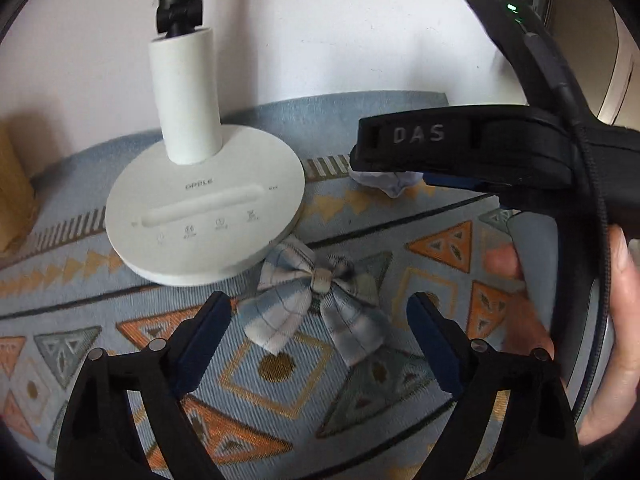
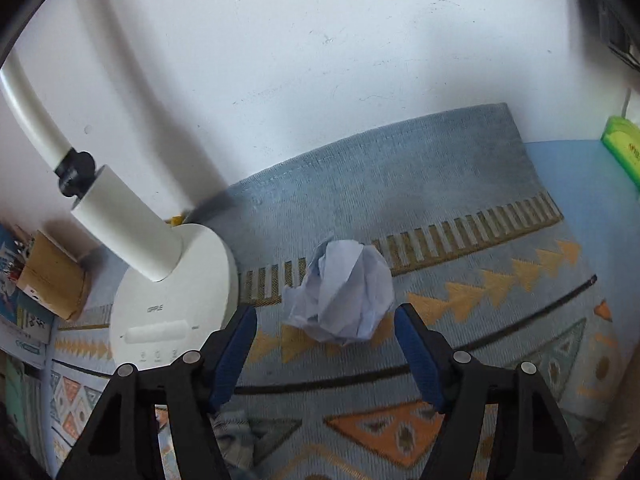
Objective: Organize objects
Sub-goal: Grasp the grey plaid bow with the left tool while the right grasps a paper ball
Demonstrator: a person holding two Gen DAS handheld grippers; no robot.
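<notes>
Listing what sits on the desk (image 2: 580,184), which is pale blue and mostly covered by one patterned mat (image 2: 400,168):

- Plaid fabric bow (image 1: 316,308): one. Lies flat on the mat just in front of the lamp base, between and slightly beyond the fingertips of the left hand-held gripper (image 1: 320,328). The pads stand apart on either side of it; none presses on it.
- Crumpled paper ball (image 2: 344,292): one, pale lilac-white. Rests on the mat near the striped border, just beyond the fingertips of the right hand-held gripper (image 2: 325,332). The jaws stand apart and nothing is clamped; the ball lies ahead of the gap, not inside it.
- Desk lamp (image 1: 200,208): one, white, round base with touch icons and a jointed stem rising toward the wall. The base edge is just beside the bow.
- Brown box (image 2: 52,280): one, at the far left against the wall.
- Green packet (image 2: 620,148): one, at the far right edge of the desk.
- Hand-held grippers: two, each black with blue pads. In the left wrist view the right unit crosses the upper right, lettered "DAS", with a person's hand (image 1: 616,320) on its grip.
</notes>
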